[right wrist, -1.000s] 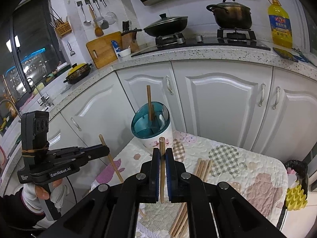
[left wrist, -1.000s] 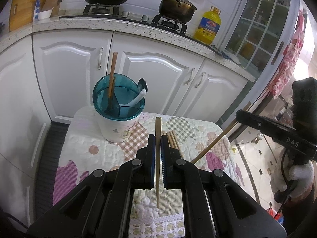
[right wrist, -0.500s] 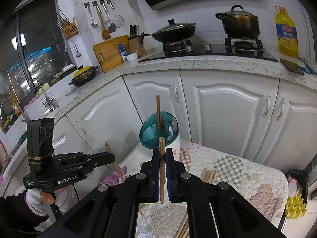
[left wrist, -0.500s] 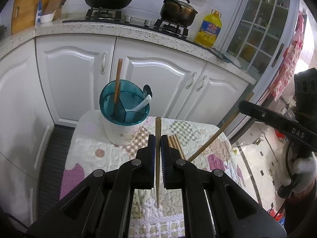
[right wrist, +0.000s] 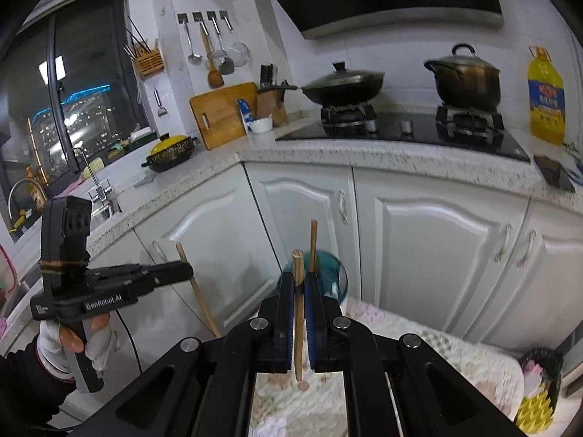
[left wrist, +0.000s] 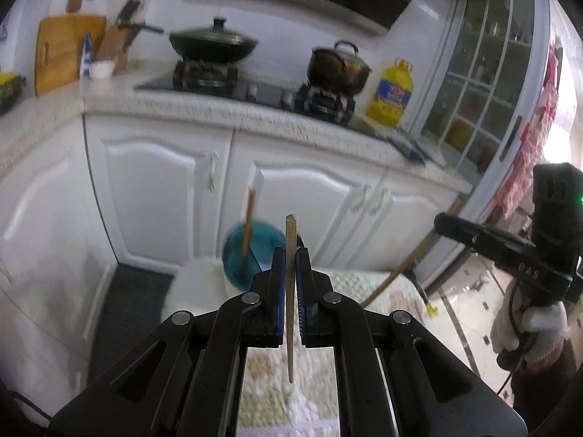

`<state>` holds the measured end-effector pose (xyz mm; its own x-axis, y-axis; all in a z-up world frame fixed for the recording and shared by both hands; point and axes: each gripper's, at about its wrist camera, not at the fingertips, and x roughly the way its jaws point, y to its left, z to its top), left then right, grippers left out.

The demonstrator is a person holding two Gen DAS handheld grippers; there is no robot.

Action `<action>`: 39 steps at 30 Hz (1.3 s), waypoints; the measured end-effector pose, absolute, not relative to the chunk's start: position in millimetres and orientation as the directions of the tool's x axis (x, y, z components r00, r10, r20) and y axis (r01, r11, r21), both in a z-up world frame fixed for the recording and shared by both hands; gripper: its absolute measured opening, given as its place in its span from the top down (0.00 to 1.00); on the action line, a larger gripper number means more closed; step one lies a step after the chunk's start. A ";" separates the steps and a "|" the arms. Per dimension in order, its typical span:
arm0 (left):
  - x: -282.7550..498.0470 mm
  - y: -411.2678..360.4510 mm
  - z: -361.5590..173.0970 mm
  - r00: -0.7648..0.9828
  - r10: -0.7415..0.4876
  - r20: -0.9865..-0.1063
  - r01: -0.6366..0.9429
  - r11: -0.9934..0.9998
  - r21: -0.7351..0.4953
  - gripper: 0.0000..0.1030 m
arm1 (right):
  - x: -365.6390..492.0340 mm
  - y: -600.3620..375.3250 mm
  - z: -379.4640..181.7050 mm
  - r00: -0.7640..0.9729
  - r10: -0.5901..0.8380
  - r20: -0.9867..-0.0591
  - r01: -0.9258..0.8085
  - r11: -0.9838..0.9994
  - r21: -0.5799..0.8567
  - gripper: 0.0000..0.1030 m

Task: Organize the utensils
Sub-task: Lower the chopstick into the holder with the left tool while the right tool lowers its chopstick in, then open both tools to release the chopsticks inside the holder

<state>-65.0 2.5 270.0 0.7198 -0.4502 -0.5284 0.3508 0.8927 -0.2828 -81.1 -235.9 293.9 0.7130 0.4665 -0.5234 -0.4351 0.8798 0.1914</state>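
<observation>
My left gripper (left wrist: 290, 255) is shut on a pale wooden chopstick (left wrist: 290, 291) that stands upright between its blue pads. The teal-rimmed utensil holder (left wrist: 251, 255) sits just beyond and left of it, blurred, with a brown chopstick (left wrist: 249, 225) standing in it. My right gripper (right wrist: 298, 280) is shut on a round wooden chopstick (right wrist: 298, 313), also upright. The utensil holder (right wrist: 328, 273) shows behind its pads with a chopstick (right wrist: 313, 244) sticking up. Each view shows the other gripper (left wrist: 452, 227) (right wrist: 182, 273) held in a gloved hand with its chopstick slanting down.
A patchwork quilted cloth (left wrist: 386, 287) covers the small table below both grippers. White cabinet doors (right wrist: 430, 240) stand behind, under a speckled counter (right wrist: 364, 153) with a wok, a pot and a yellow oil bottle (right wrist: 546, 98). A dark bin (right wrist: 539, 360) sits at the right.
Both grippers have risen, each keeping its chopstick. The holder and table have dropped lower in both views, and more of the counter, stove and hood shows.
</observation>
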 end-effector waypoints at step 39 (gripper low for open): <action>78.9 -30.2 215.1 0.766 -0.254 -0.590 0.209 0.967 -0.145 0.96 | 75.5 -208.2 275.6 0.758 0.409 -0.507 -0.350 0.912 0.212 0.95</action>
<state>78.9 -30.2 215.1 0.7665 -0.2541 -0.5899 0.2090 0.9671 -0.1450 75.5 -208.2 275.6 0.7584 0.4091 -0.5074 -0.3500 0.9123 0.2125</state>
